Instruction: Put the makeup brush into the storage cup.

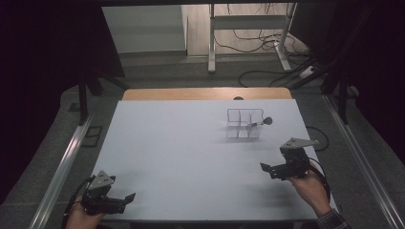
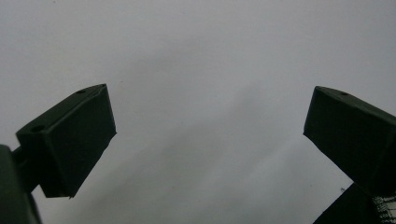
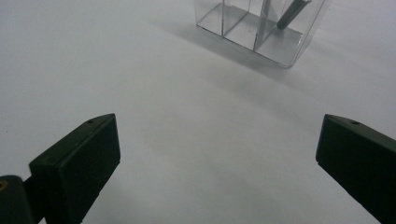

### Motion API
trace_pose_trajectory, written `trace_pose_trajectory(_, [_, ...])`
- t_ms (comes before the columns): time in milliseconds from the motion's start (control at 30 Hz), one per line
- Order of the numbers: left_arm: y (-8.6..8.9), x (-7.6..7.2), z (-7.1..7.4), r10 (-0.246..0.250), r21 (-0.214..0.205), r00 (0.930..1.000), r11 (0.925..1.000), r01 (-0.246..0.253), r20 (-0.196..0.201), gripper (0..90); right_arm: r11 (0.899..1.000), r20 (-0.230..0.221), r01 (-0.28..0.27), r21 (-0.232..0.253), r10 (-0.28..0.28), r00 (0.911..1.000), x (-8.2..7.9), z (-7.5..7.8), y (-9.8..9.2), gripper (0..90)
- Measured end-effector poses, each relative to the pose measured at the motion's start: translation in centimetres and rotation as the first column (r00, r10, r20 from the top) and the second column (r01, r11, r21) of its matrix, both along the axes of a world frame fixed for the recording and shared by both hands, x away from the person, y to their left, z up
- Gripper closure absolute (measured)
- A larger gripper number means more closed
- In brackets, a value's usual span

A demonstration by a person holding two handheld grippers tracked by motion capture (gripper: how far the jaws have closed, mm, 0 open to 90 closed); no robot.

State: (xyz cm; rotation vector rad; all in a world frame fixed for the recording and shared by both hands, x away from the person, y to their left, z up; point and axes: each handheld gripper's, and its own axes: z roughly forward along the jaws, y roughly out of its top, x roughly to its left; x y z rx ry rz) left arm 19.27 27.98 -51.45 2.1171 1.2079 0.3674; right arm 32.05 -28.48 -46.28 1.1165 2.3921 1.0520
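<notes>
Right gripper (image 1: 269,168) gaping wide, empty; clear organizer (image 3: 261,28) ahead is standing light, risking tipping if nudged. Left gripper (image 1: 125,198) idling wide.

Each black gripper (image 1: 128,196) (image 1: 265,167) carries a grey three-cornered plate and trailing cable (right cuff (image 1: 333,220): plaid).

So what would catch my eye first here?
Probably the clear organizer standing alone on the white table's far right, a dark-tipped tool leaning out of it. Then the two black grippers, left and right, both open and empty, at the near corners.
</notes>
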Motion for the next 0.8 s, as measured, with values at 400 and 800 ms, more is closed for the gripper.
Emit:
trace_pose_trajectory(400, [-0.1, 0.1, 0.0, 0.000, 0.001, 1.0000, 1.0000, 0.000, 0.000, 2.1, 1.000, 0.001, 0.008, -0.003, -0.008, 1.0000, -1.1, 0.0, -0.7, 0.0])
trace_pose_trajectory(800, [-0.1, 0.1, 0.0, -0.002, 0.003, 1.0000, 1.0000, 0.002, -0.002, 2.1, 1.000, 0.003, 0.030, -0.008, -0.030, 0.9995, -2.1, -0.2, -1.6, 0.0])
